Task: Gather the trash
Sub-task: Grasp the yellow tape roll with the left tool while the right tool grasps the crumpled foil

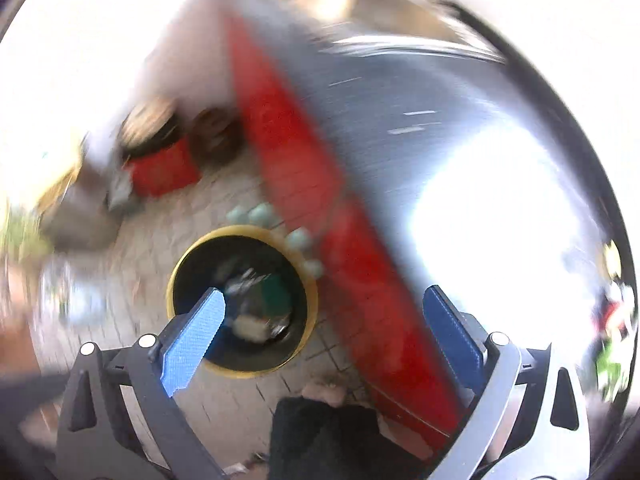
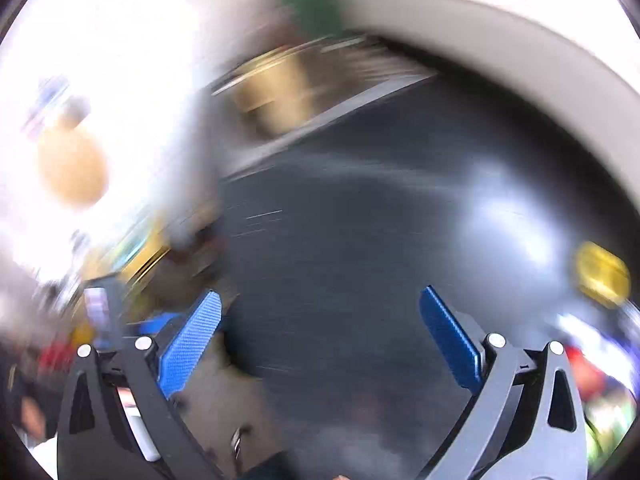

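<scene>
The left tool (image 1: 322, 312) is hanging released, jaws wide and gripping nothing, over a yellow-rimmed bin (image 1: 240, 300) standing on the tiled floor (image 1: 192, 220) with blurred trash (image 1: 256, 304) lying inside. Only this view is showing the bin, beside the bench's red edge (image 1: 296, 168). The right tool (image 2: 320, 312) is hovering released above the dark bench (image 2: 360, 240), a yellow object (image 2: 602, 278) sitting far right.

Both your pictures are smeared with blur. Only the blue fingers (image 1: 192, 336) look sharp. Bright white glare washes out the top left of each view. A big shine sits on the table (image 1: 400, 92). The edges curve and go dark.
</scene>
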{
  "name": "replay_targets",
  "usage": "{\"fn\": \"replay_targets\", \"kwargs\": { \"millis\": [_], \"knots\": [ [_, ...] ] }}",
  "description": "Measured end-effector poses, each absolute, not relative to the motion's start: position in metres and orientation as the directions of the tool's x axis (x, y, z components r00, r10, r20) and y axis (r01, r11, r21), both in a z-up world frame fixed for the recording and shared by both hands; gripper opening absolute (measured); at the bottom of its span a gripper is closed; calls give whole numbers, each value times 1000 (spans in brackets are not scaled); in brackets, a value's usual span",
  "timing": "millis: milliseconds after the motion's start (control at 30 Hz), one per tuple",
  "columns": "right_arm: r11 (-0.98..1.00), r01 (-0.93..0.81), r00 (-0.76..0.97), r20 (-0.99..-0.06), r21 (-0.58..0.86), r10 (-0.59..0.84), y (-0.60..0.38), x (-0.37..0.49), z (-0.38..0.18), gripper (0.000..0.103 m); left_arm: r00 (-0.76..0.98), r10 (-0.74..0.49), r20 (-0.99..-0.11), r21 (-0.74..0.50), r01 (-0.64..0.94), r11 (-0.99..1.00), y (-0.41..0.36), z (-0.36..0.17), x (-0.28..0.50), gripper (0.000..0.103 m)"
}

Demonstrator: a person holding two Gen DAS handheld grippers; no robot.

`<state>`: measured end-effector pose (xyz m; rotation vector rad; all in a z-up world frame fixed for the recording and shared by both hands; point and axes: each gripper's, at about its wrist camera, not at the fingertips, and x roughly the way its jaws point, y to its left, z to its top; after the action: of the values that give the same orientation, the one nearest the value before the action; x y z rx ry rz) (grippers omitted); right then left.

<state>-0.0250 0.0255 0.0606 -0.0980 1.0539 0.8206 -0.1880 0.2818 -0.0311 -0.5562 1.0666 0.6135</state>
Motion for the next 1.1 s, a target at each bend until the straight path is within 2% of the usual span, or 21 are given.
{"fn": "replay_targets", "kwargs": {
  "millis": [100, 167, 233, 433, 533, 667, 833, 1100],
  "knots": [
    [898, -380, 401, -835, 223, 377, -101, 5, 51, 96, 391, 153, -908, -113, -578, 808, 247, -13, -135, 96],
    [963, -192, 442, -860, 187, 256, -178, 12, 42, 96, 408, 122, -905, -99, -481, 871, 214, -2, -96, 96],
    [984, -9, 471, -868, 178, 161, -257, 5, 37, 96, 422, 88, -902, -99, -402, 910, 189, 5, -69, 96],
    [947, 279, 496, -868, 158, -2, -393, -36, 31, 96, 438, 2, -899, -70, -149, 986, 100, 19, 9, 96],
    [921, 340, 496, -868, 192, -2, -422, -41, 28, 96, 437, -9, -899, -27, -34, 999, 63, 22, 43, 96],
    [929, 314, 503, -864, 198, 15, -435, -29, 12, 96, 421, -7, -907, 25, 69, 997, 21, 16, 82, 96],
    [971, 201, 469, -883, 126, 17, -421, 26, -8, 96, 374, -16, -927, 5, 54, 999, 3, -3, 129, 96],
    [991, 117, 410, -912, 61, 8, -414, 115, -43, 96, 304, 34, -952, 55, 61, 997, -14, -36, 189, 96]
  ]
}}
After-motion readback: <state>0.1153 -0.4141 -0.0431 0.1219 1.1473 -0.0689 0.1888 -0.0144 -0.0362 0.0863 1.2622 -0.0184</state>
